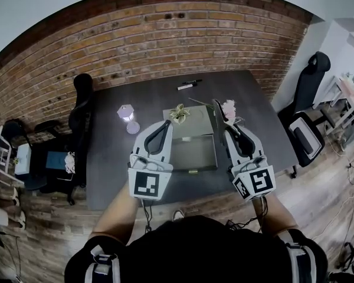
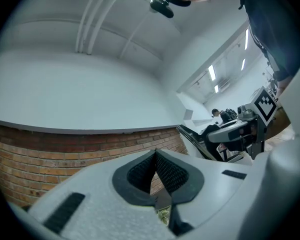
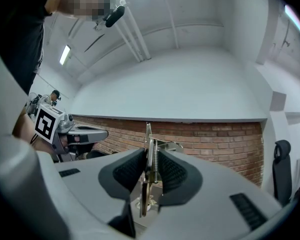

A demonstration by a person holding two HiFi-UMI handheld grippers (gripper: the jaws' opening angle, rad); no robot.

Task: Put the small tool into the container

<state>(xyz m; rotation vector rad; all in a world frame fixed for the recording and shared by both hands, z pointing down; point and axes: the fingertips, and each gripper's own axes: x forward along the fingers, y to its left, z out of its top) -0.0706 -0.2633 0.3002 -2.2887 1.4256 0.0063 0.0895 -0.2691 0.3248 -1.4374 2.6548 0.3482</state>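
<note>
Over the dark table (image 1: pixel 115 158) my right gripper (image 3: pixel 151 156) squeezes the small metal tool (image 3: pixel 147 134) between its pads (image 3: pixel 127 171); my left gripper (image 2: pixel 156 155) is pinched shut.

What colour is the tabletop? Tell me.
Dark grey tabletop, clearest in the head view.

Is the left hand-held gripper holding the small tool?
No, the left hand-held gripper is shut empty; the right hand-held gripper clamps the small tool.
</note>
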